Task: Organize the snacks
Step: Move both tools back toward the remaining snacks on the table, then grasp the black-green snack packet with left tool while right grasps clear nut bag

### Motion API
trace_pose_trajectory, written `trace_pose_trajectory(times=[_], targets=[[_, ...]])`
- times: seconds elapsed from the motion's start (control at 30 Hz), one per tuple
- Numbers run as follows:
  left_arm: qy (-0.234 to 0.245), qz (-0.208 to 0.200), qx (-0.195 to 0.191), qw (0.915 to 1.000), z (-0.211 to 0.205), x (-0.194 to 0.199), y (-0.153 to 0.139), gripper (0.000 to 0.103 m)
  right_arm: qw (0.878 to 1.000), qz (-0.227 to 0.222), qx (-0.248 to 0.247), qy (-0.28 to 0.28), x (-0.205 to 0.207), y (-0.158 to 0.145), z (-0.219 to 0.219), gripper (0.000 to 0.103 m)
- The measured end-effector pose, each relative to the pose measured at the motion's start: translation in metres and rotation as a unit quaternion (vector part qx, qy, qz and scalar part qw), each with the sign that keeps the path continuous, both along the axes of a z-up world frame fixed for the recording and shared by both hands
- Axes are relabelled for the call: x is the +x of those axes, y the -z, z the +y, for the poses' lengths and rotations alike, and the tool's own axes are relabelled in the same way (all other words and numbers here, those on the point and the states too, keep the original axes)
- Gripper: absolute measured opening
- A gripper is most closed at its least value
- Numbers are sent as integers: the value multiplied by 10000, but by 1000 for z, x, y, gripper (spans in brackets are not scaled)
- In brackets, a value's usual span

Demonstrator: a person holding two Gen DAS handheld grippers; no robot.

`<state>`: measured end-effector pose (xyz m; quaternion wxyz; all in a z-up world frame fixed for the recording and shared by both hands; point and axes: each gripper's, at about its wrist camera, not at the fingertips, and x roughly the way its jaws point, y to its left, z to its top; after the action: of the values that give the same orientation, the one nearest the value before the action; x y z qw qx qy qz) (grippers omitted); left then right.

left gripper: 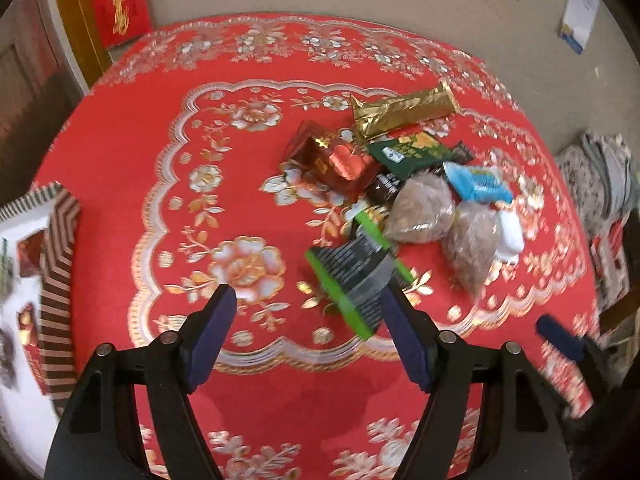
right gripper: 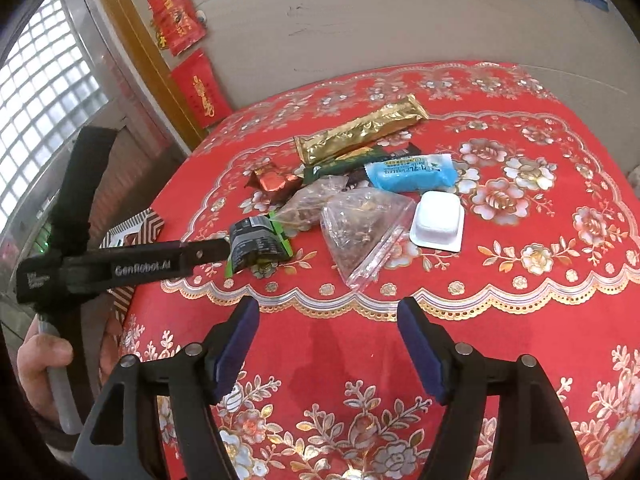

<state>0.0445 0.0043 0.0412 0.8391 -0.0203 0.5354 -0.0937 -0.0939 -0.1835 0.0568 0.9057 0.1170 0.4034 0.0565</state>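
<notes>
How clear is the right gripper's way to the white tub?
Probably clear: the right gripper is open and empty, and the white tub sits uncovered at the pile's near edge, beside the clear bag.

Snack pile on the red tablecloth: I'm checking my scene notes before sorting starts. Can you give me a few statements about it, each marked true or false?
1. The gold wrapper lies at the far side of the pile. True.
2. The white tray sits inside a box. False: it lies on the tablecloth, beside the clear bag.
3. The right gripper holds the blue packet. False: its jaws are open and empty, and the packet lies in the pile.
4. The black-and-green packet is the snack nearest the left gripper. True.
</notes>
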Motion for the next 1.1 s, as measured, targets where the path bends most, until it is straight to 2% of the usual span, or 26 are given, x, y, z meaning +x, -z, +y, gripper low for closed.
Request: trace_pose_trajectory(times=[0.2, 0.43, 0.7, 0.9, 1.1], targets=[[-318, 280, -315, 9986, -11, 12, 12, 75, 10000, 21, 5, -49, 4, 1, 2, 74], [-521, 371, -420, 9971, -22, 24, 22, 75, 9998, 2, -170, -35, 19, -2, 0, 76], [-473, 275, -248, 9982, -29, 26, 22, 77, 9985, 61, -541, -87, 41, -3, -2, 76], [-443, 224, -89, 9987, -33, 26, 23, 77, 9989, 54, -461, -22, 45, -3, -13, 77], [-405, 84, 14, 9991, -35, 24, 24, 75, 9965, -2, -785, -284, 57, -4, -9, 77]])
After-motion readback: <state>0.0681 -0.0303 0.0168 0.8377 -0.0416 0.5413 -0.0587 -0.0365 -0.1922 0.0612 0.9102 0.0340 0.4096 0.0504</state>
